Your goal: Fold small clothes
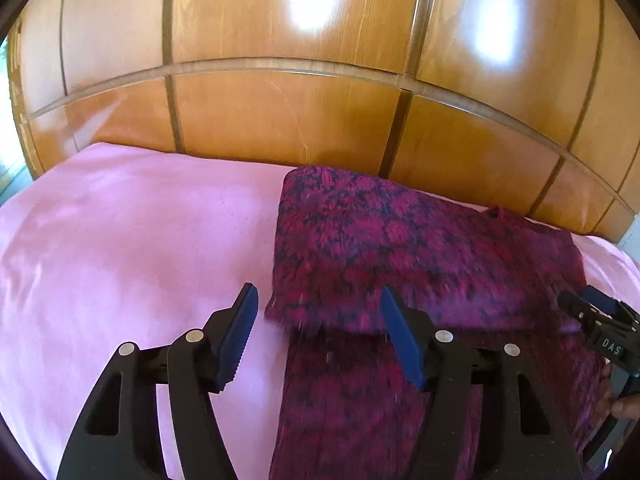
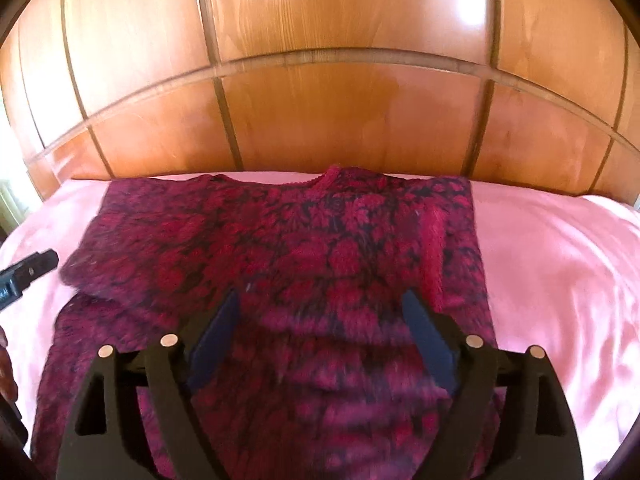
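Observation:
A magenta top with a dark floral print (image 2: 340,248) lies flat on the pink sheet (image 2: 552,264), neckline toward the wooden panels. Its side parts are folded in over the body. In the left wrist view the top (image 1: 400,240) fills the right half. My left gripper (image 1: 318,294) hovers open over the folded left edge, and its pads touch no cloth. My right gripper (image 2: 320,298) stands open above the middle of the top, holding nothing. The right gripper (image 1: 592,308) also shows at the left wrist view's right edge, and the left gripper (image 2: 36,266) at the right wrist view's left edge.
Glossy wooden panels (image 1: 288,120) rise directly behind the bed. Bare pink sheet (image 1: 120,240) spreads to the left of the top, and more lies to its right. A person's fingers (image 1: 624,404) hold the right gripper's handle.

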Demonstrator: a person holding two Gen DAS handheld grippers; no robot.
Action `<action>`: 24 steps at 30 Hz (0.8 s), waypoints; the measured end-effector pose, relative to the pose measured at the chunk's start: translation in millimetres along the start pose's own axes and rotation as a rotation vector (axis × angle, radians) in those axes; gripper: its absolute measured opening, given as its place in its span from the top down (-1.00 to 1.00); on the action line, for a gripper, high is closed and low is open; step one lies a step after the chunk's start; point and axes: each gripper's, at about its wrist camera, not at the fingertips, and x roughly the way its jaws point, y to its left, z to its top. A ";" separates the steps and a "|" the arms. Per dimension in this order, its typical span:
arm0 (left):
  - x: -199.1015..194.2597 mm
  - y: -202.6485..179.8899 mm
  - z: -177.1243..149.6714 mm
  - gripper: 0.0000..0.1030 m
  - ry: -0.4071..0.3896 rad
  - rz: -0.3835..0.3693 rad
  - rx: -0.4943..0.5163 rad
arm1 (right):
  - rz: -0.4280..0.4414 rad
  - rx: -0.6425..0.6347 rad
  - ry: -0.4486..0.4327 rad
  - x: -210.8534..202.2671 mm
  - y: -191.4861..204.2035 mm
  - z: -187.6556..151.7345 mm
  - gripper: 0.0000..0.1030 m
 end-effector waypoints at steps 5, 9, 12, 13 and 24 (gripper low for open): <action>-30.4 7.1 -27.3 -0.22 -0.001 -0.008 0.014 | 0.007 0.020 0.052 -23.6 -7.5 -31.6 -0.68; -46.7 8.2 -50.1 -0.22 0.007 -0.025 0.029 | -0.004 0.034 0.092 -36.1 -16.7 -56.0 -0.68; -56.9 11.9 -67.5 -0.22 0.026 -0.039 0.032 | -0.014 0.049 0.119 -44.7 -25.2 -75.3 -0.68; -58.3 11.6 -71.7 -0.22 0.031 -0.040 0.034 | -0.016 0.061 0.125 -49.0 -28.9 -82.3 -0.68; -66.5 27.3 -123.5 -0.22 0.126 -0.061 0.024 | -0.007 0.099 0.097 -94.9 -40.4 -114.4 -0.68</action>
